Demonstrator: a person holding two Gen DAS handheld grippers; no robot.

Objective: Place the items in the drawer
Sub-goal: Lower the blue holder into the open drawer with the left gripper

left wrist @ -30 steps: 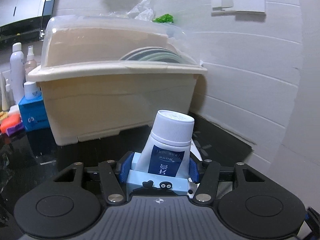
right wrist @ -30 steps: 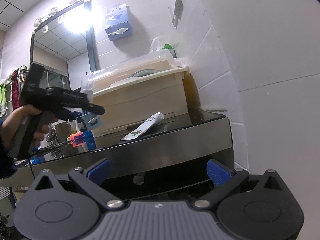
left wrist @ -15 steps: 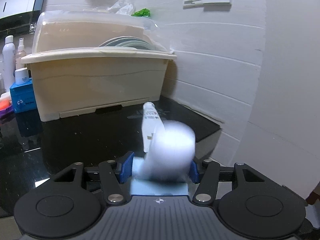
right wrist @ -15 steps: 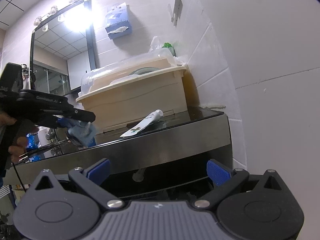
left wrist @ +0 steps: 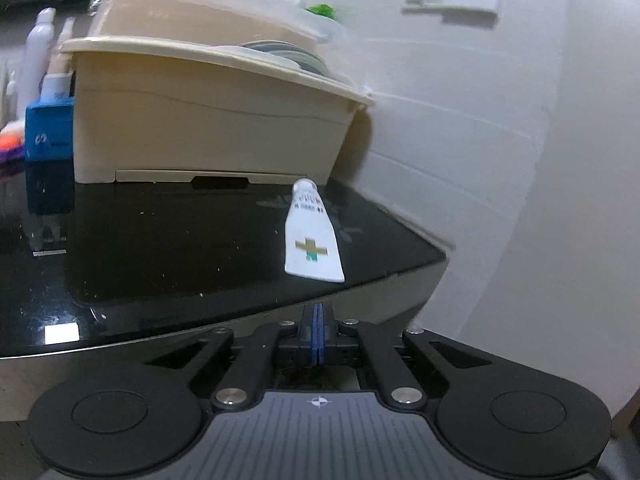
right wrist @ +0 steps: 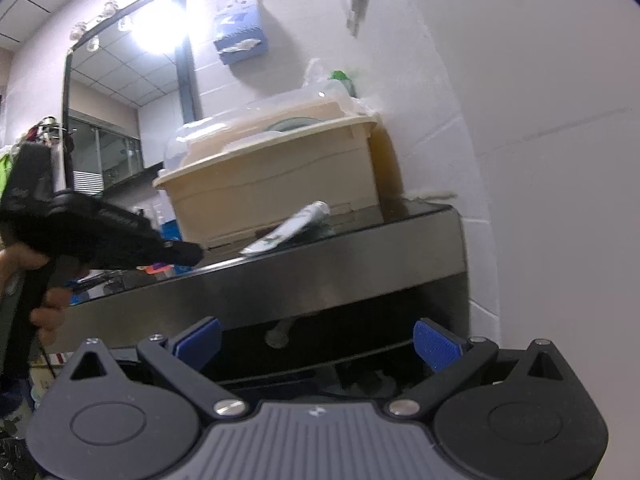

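A white tube [left wrist: 314, 238] with a gold and green cross lies on the black counter [left wrist: 160, 256], cap toward the beige box; it also shows in the right wrist view [right wrist: 288, 229]. My left gripper [left wrist: 318, 336] is shut with its blue pads together and nothing between them, at the counter's front edge. It appears as a black tool [right wrist: 120, 236] in the right wrist view. My right gripper [right wrist: 316, 344] is open and empty, below the counter, facing the drawer front with its knob [right wrist: 278, 334].
A beige lidded dish box [left wrist: 208, 120] stands at the back of the counter against the tiled wall. A blue box [left wrist: 50, 128] and white bottles [left wrist: 36, 52] stand at the left. A mirror [right wrist: 120, 120] hangs on the left.
The white-capped bottle and blue box that my left gripper held are gone from it, and its jaws have shut. The left gripper dropped to the counter edge. The right gripper barely moved.
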